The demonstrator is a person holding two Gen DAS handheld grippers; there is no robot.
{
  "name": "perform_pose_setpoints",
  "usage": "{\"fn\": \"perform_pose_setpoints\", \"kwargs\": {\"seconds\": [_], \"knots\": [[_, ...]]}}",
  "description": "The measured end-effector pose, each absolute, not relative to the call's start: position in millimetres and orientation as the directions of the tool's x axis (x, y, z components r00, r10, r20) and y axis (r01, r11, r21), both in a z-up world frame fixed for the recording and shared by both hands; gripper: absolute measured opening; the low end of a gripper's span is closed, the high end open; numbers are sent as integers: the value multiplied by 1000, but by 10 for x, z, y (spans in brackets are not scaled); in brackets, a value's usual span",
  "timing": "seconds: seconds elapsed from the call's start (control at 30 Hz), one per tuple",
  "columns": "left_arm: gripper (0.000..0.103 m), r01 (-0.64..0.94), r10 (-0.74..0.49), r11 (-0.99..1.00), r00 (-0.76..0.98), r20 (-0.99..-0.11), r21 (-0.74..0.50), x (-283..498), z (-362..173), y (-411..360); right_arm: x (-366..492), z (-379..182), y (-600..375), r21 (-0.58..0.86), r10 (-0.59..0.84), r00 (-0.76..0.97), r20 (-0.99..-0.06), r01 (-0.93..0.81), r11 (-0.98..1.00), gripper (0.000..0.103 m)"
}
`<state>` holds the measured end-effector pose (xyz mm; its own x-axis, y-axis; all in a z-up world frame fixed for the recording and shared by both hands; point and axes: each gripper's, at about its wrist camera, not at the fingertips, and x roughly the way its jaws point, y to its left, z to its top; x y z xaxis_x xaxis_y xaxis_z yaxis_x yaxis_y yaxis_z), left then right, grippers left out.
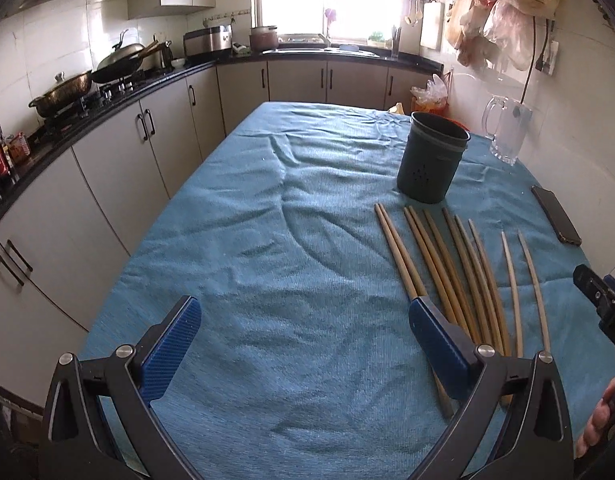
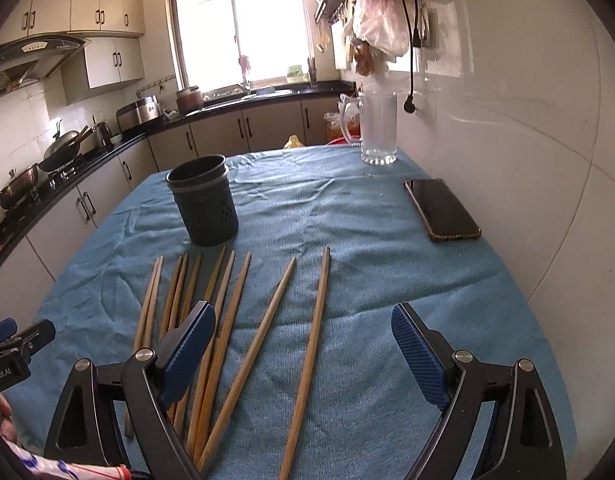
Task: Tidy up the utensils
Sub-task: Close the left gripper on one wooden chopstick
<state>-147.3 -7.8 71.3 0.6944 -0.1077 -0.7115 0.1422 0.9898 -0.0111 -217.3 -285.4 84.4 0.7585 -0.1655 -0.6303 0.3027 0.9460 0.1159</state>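
Note:
Several wooden chopsticks (image 1: 447, 272) (image 2: 227, 320) lie side by side on the blue tablecloth (image 1: 267, 240) (image 2: 367, 280), tips toward a dark green perforated utensil holder (image 1: 431, 158) (image 2: 205, 200) that stands upright and looks empty. My left gripper (image 1: 303, 344) is open above bare cloth, its right finger over the leftmost chopsticks' near ends. My right gripper (image 2: 303, 352) is open low over the chopsticks, with the two rightmost sticks between its fingers and nothing gripped. The right gripper's tip (image 1: 599, 296) shows at the left wrist view's right edge.
A black phone (image 2: 441, 208) (image 1: 555, 220) lies near the wall on the right. A clear glass mug (image 2: 377, 128) (image 1: 505, 128) stands at the far right corner. Kitchen cabinets, a stove with pans (image 1: 67, 92) and a counter run along the left.

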Motion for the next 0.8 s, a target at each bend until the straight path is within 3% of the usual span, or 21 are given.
{"fn": "perform_pose_setpoints", "kwargs": {"seconds": [0.23,0.3,0.37,0.6,0.73,0.8], "knots": [[102,194,-176,979,639,-749,-66,-1281,648,-131,-2134,727,-2935,129,-149,731,-665,310,942,92],[92,238,-205,969,622,-756,-66,-1227,617,-227,-2134,697,-2954,142,-139,728,-672,311,940,92],[74,275,-224,959,584,-780,-69,-1172,556,-341,-2131,676,-2961,152,-128,725,-677,308,939,92],[61,340,-287,932,489,-824,-123,-1039,325,-630,-2151,636,-3012,169,-104,726,-680,294,941,92],[38,355,-269,929,460,-847,-102,-993,237,-733,-2179,640,-3066,185,-101,731,-674,300,936,92],[36,354,-271,929,447,-852,-110,-960,195,-756,-2188,647,-3084,192,-99,736,-670,300,934,92]]}}
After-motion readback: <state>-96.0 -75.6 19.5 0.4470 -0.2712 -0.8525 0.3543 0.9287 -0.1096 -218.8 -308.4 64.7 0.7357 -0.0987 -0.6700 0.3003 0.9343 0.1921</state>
